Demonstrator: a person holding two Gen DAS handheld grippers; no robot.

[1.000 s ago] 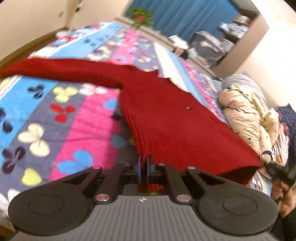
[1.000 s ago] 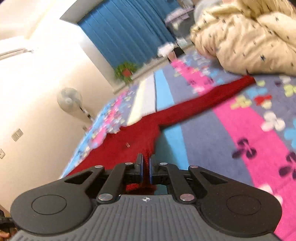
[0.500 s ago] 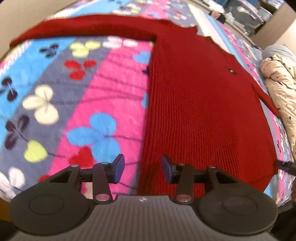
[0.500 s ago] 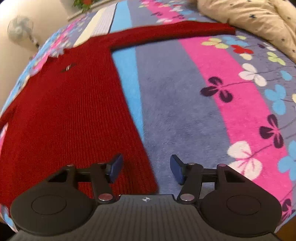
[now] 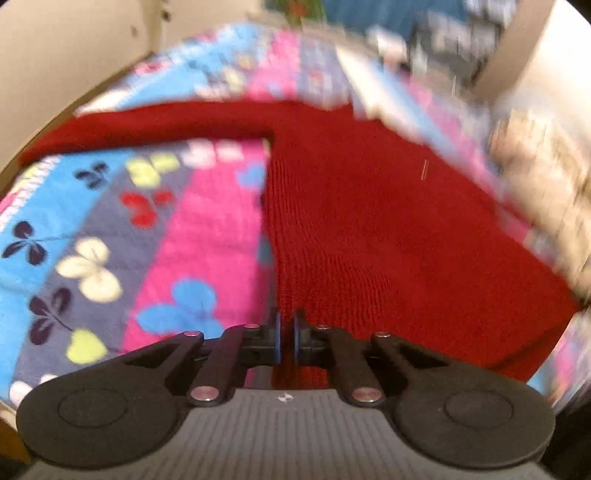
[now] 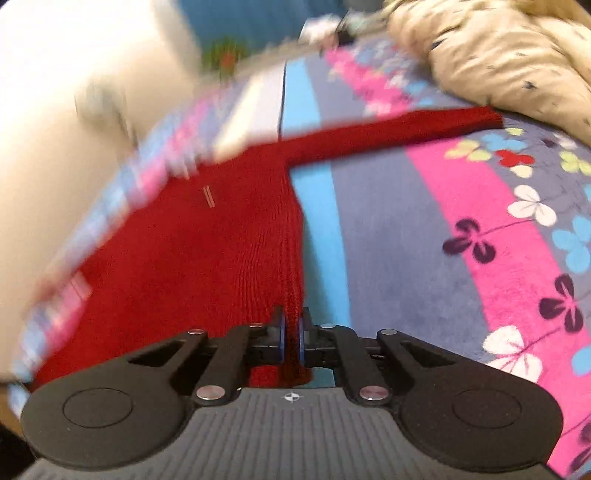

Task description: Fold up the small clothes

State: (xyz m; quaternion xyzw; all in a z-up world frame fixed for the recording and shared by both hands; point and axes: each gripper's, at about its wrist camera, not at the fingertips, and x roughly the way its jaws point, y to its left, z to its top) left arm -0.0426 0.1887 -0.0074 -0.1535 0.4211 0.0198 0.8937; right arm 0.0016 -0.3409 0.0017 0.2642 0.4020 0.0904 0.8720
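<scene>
A red knit sweater (image 5: 369, 229) lies spread on a striped butterfly blanket (image 5: 147, 229), sleeves stretched out to both sides. My left gripper (image 5: 287, 338) is shut on the sweater's bottom left hem corner. In the right wrist view the sweater (image 6: 207, 258) runs away from me, its right sleeve (image 6: 399, 129) reaching toward a cream duvet. My right gripper (image 6: 291, 341) is shut on the bottom right hem corner. Both views are blurred by motion.
A bunched cream duvet (image 6: 498, 55) lies at the far right of the bed. The blanket (image 6: 443, 229) covers the bed. Blue curtains (image 5: 369, 14), a potted plant (image 6: 225, 55) and cluttered shelves stand beyond the bed. A wall is at the left.
Half a second ago both grippers were open over the hem corners. Now both have shut on the sweater's hem and the views have tilted up.
</scene>
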